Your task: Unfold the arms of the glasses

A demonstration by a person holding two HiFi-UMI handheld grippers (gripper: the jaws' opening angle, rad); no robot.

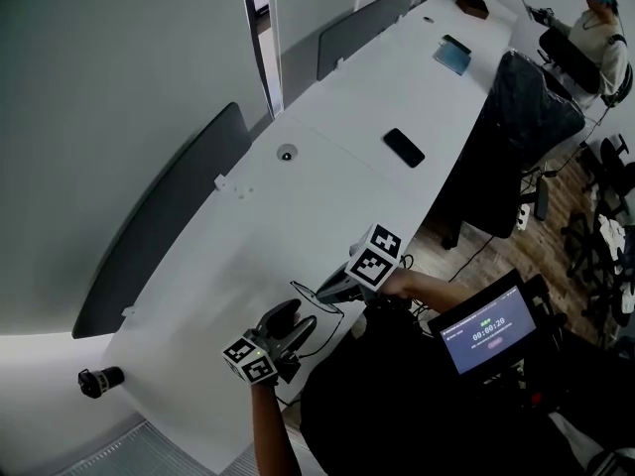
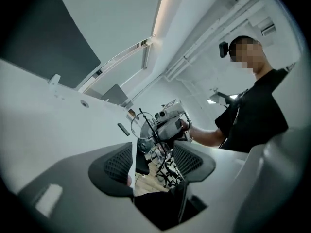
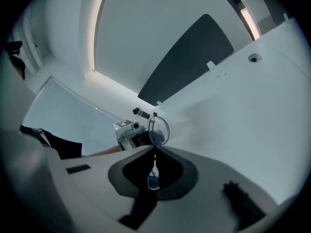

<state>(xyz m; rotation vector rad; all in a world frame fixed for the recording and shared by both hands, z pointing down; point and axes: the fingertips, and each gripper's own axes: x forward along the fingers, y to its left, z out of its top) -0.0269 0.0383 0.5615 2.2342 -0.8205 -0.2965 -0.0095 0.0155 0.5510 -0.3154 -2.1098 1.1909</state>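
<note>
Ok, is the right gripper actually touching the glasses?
Touching. The right gripper view shows the right gripper with its jaws shut on the glasses, which stick up past the tips.

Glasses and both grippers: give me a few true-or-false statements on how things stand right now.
1. The right gripper has its jaws closed on the glasses. True.
2. The left gripper grips the glasses too. False: its jaws stand apart with nothing between them; the glasses show beyond them.
3. The glasses lie flat on the table. False: the right gripper holds them up in the air.
4. A black phone lies on the table, farther off than both grippers. True.
</note>
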